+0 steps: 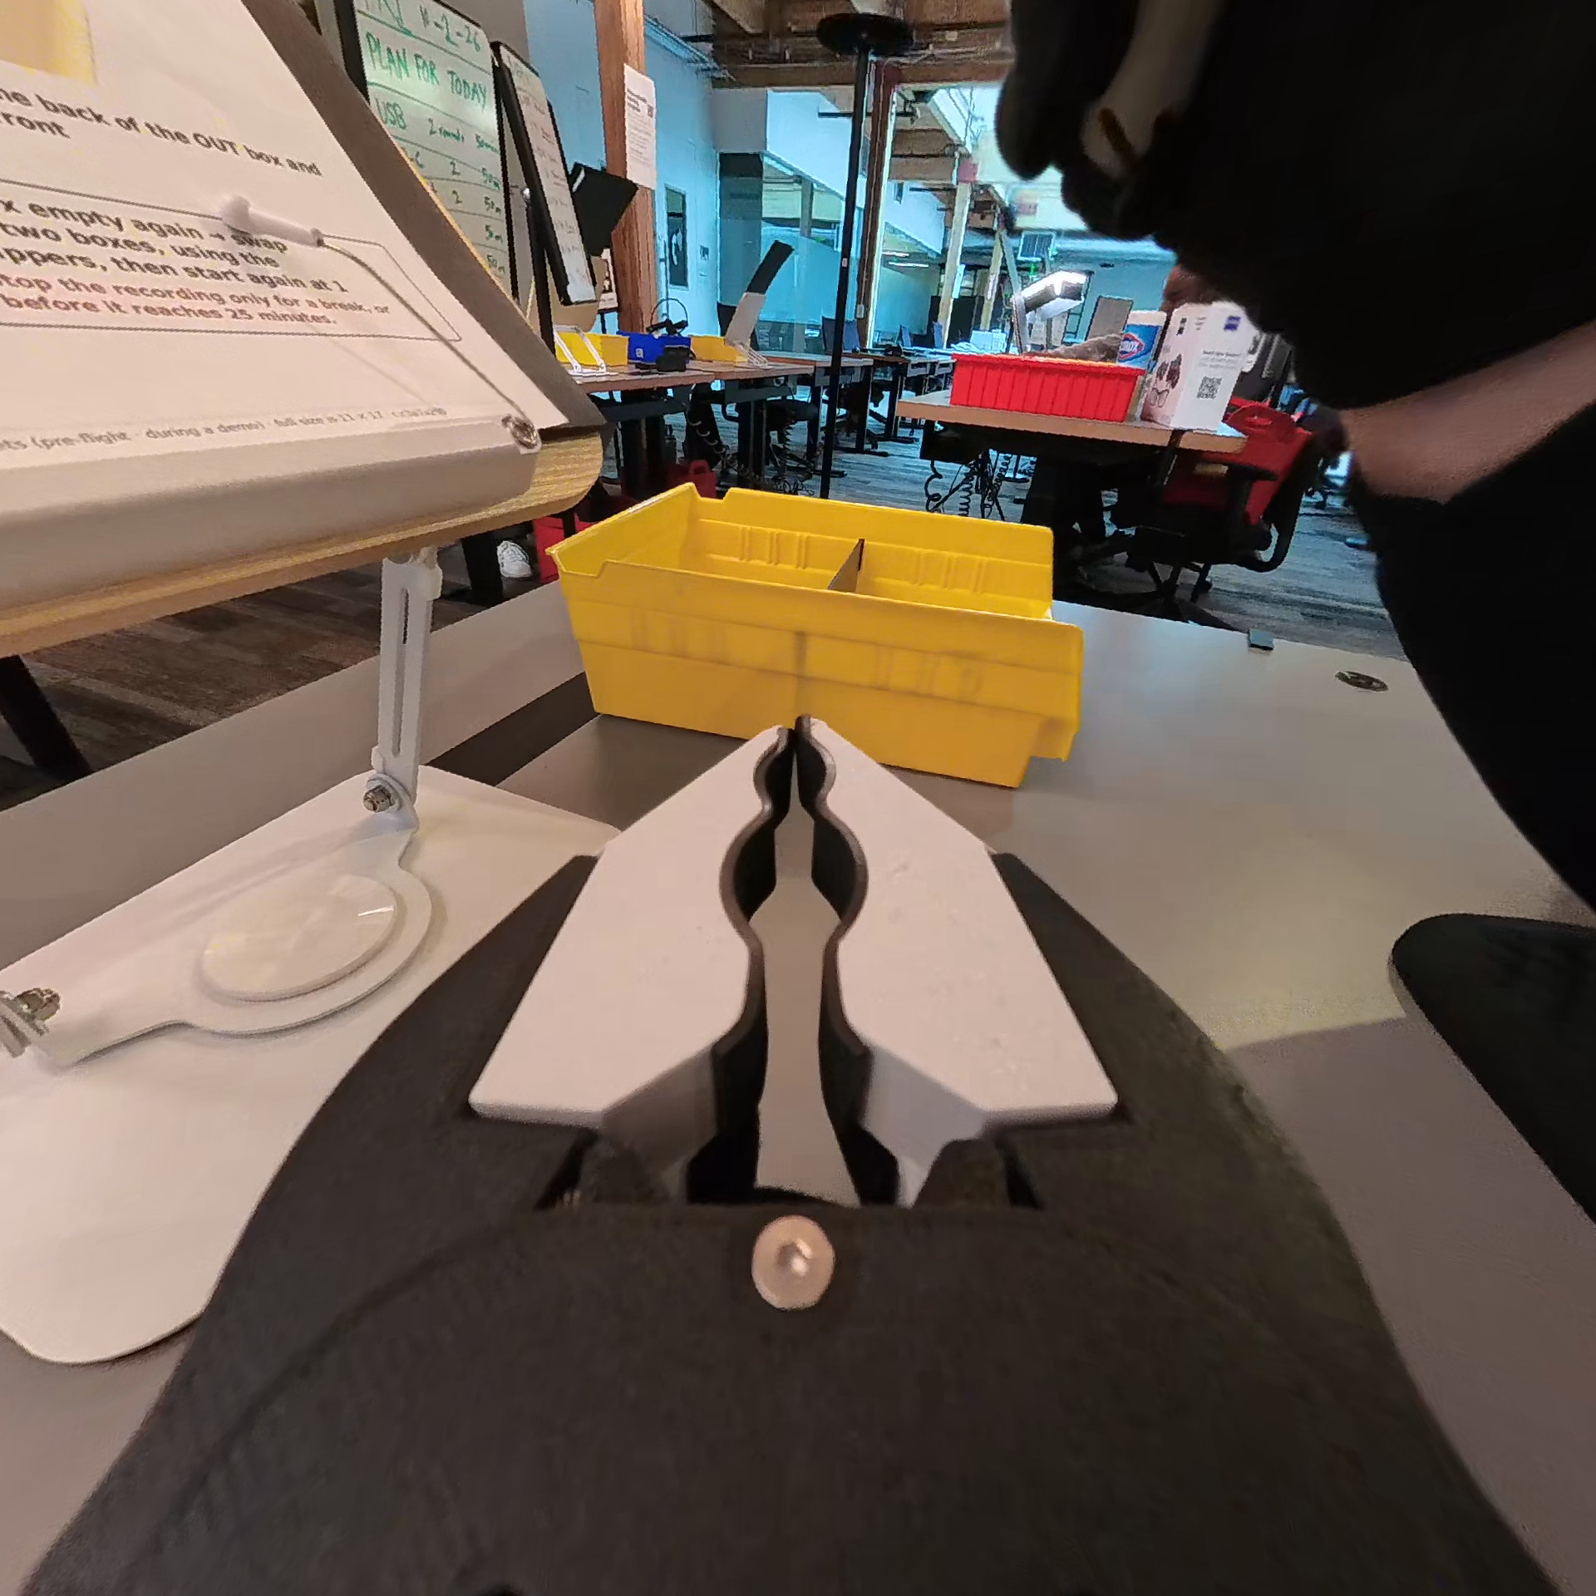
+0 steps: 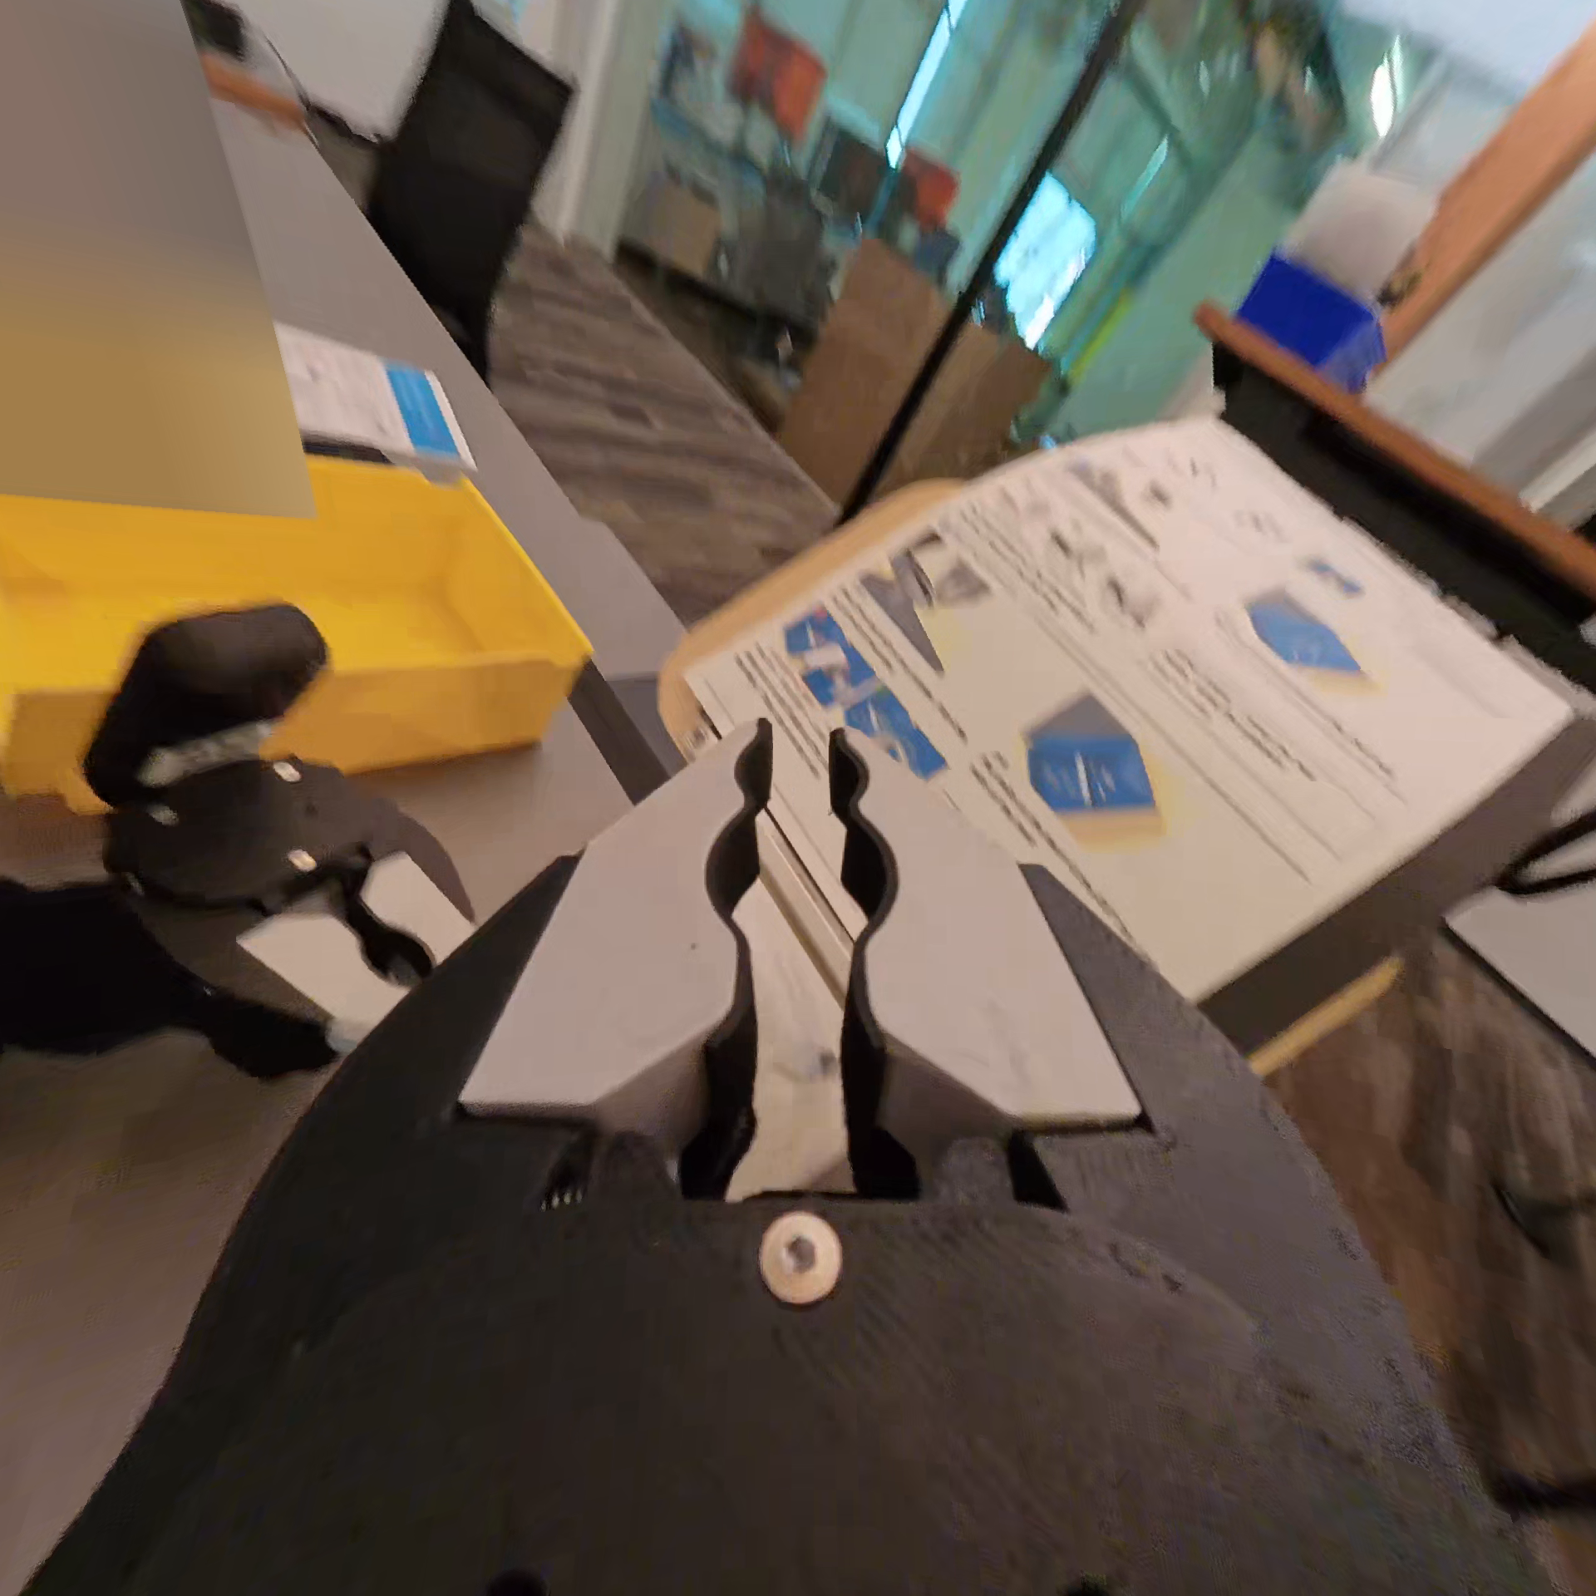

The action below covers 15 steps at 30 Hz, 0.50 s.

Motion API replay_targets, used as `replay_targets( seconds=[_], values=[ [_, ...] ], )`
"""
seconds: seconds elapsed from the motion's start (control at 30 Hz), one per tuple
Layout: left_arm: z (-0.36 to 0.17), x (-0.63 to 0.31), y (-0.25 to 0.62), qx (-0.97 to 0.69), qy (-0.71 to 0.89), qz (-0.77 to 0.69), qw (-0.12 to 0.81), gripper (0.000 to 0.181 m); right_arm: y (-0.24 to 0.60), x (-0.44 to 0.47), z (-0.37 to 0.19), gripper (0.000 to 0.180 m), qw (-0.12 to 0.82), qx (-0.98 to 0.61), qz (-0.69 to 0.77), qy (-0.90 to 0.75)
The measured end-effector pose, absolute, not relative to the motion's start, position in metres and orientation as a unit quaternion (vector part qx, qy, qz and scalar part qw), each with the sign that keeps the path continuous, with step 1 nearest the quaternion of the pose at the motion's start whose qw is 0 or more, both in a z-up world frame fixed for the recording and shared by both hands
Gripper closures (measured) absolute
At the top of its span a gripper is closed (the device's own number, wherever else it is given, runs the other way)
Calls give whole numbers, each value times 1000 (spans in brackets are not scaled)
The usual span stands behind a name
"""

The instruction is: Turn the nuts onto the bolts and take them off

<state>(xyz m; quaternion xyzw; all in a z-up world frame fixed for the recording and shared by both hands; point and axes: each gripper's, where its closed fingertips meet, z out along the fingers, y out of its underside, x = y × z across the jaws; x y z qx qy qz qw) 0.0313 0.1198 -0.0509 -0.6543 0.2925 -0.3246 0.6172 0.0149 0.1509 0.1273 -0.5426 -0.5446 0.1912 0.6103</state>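
Observation:
No nut or bolt shows in either view. My left gripper [image 1: 795, 734] rests low over the grey table [image 1: 1209, 864], its white fingers shut tip to tip on nothing. A yellow bin [image 1: 812, 639] with a centre divider stands just beyond its tips; the parts of the bin that show are empty. My right gripper [image 2: 799, 738] is tilted and held higher, its fingers a narrow gap apart and empty, pointing at a slanted instruction sheet [image 2: 1123, 734]. The left gripper [image 2: 406, 954] also shows at the left of the blurred right wrist view, in front of the yellow bin [image 2: 389, 622].
A white document stand [image 1: 259, 907] with a wooden board [image 1: 553, 484] holds the sheet at the table's left. A person's dark sleeve [image 1: 1425, 216] fills the upper right. Other desks, a red bin [image 1: 1045, 384] and chairs stand far behind. The left gripper's tips are roughly 20 cm from the right gripper's.

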Motion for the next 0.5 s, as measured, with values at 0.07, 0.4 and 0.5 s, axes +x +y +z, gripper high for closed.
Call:
replay_targets(
  seconds=[0.07, 0.4, 0.5],
  values=[
    [-52, 30, 121, -655, 290, -324, 618, 181, 136, -1, 133, 171, 624, -512, 229, -544],
    [-57, 31, 126, -661, 289, -322, 614, 181, 147, -10, 106, 173, 602, -520, 267, -544],
    [-58, 34, 125, -661, 293, -319, 613, 181, 146, -8, 107, 172, 601, -518, 269, -545]
  ],
)
